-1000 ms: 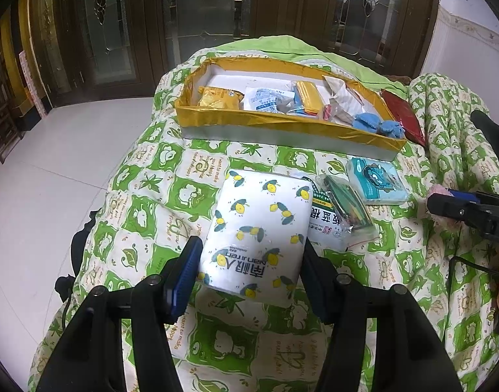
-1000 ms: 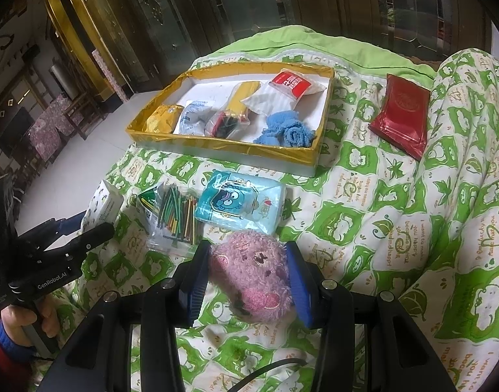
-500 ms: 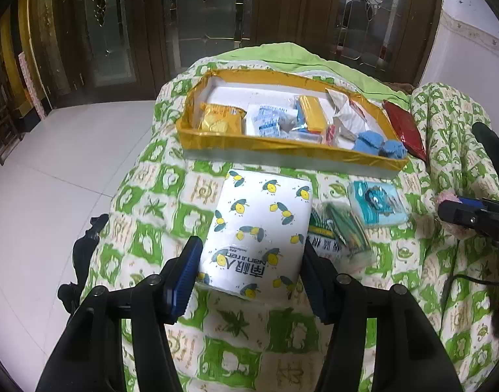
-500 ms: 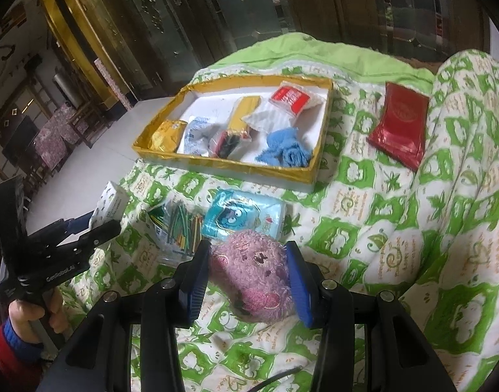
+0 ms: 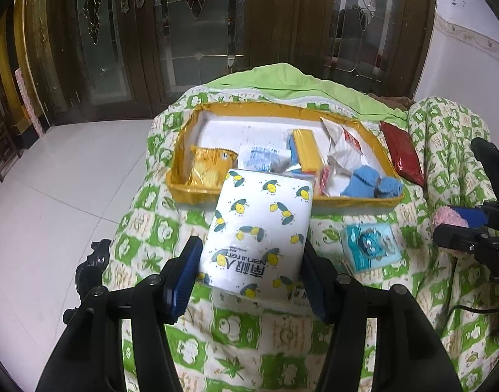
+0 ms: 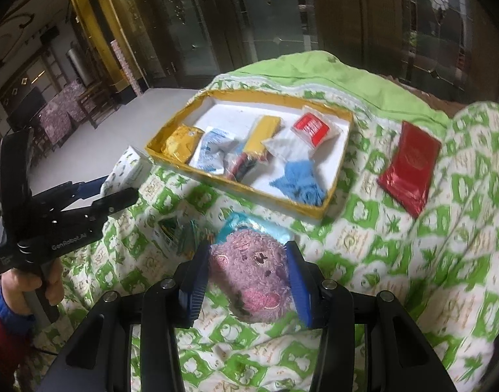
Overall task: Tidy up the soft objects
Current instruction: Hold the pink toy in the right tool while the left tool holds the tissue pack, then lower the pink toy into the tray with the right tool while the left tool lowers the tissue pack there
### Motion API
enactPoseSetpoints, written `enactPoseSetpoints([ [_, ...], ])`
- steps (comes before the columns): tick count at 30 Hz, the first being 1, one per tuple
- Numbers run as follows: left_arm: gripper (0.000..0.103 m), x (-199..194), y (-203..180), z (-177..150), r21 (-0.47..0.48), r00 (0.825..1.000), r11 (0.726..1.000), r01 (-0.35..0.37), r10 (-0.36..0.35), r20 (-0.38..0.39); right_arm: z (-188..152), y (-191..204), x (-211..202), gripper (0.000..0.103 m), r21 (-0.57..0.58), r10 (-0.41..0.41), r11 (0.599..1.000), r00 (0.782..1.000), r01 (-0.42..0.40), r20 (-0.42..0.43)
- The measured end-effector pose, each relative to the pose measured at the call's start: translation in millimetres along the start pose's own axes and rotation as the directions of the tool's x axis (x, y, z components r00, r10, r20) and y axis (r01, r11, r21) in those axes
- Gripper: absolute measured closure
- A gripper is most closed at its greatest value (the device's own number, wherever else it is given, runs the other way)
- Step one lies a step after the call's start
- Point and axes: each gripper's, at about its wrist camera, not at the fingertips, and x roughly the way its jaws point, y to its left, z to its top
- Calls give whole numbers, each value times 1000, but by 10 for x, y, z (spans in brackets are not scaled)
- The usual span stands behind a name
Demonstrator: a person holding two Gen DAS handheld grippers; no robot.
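Observation:
My left gripper (image 5: 249, 274) is shut on a white tissue pack with lemon print (image 5: 259, 228), lifted above the green quilt, its far end over the near wall of the gold-rimmed tray (image 5: 187, 192). The tray (image 6: 328, 209) holds a yellow snack bag (image 5: 207, 166), packets and a blue fuzzy cloth (image 5: 367, 183). My right gripper (image 6: 246, 281) is shut on a pink plush toy (image 6: 249, 274), raised over the quilt in front of the tray. The left gripper with the tissue pack (image 6: 125, 170) also shows in the right wrist view.
A light blue pouch (image 5: 370, 248) and a clear bag of coloured sticks (image 6: 177, 232) lie on the quilt before the tray. A red packet (image 6: 409, 170) lies right of the tray. White floor drops away at the left; dark doors stand behind.
Both grippers have risen and moved toward the tray with their loads. The tissue pack has left the quilt and now overlaps the tray's near wall. The plush toy is lifted above the pouch.

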Motion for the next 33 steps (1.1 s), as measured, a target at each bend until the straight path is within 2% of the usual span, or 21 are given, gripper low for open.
enactPoseSetpoints([
  [4, 45, 50, 18, 90, 1, 1000, 1000, -8, 8, 0, 162, 44, 81, 54, -23, -3, 1000, 1000, 3, -4],
  [8, 45, 102, 38, 179, 9, 1000, 1000, -20, 20, 1, 320, 16, 255, 54, 2, 7, 1000, 1000, -7, -18],
  [20, 45, 336, 27, 393, 43, 999, 998, -48, 49, -5, 608, -97, 553, 54, 17, -34, 999, 999, 34, -16],
  [33, 45, 525, 110, 732, 27, 999, 999, -46, 46, 1, 680, -208, 706, 54, 26, -50, 998, 999, 50, -21],
])
